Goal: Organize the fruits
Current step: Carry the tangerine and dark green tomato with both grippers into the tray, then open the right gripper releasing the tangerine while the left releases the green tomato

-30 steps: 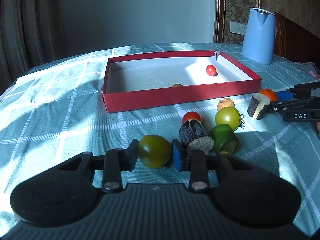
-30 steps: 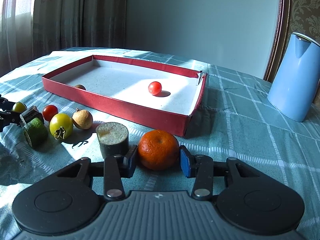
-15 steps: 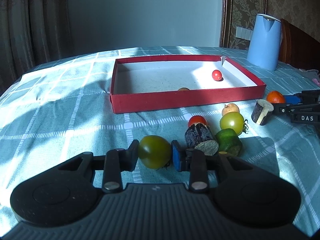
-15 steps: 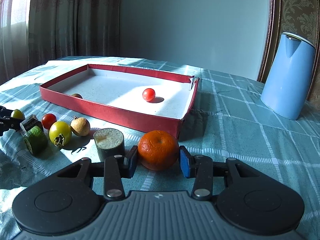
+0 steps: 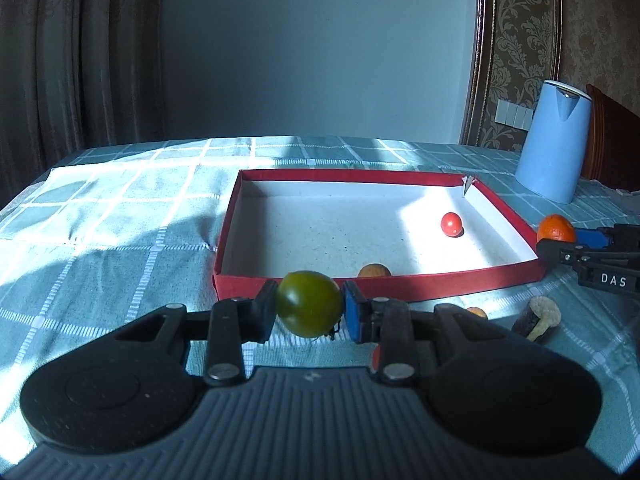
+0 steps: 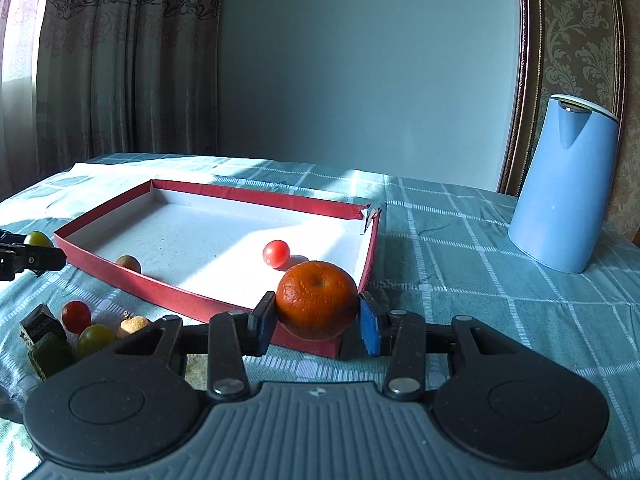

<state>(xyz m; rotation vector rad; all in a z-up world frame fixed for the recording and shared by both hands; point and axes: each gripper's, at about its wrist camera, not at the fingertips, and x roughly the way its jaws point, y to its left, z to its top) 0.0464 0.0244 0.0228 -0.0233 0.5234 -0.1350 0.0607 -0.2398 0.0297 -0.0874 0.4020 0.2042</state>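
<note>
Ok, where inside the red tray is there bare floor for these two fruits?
The red tray is mostly bare: the whole far left half, and the middle between the red cherry tomato and the brown fruit at the near wall. Outside, the cluster around the yellow-green tomato is crowded.

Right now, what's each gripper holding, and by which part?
Left gripper: green tomato, pinched across its sides. Right gripper: orange, clamped across its sides, stem end up.
</note>
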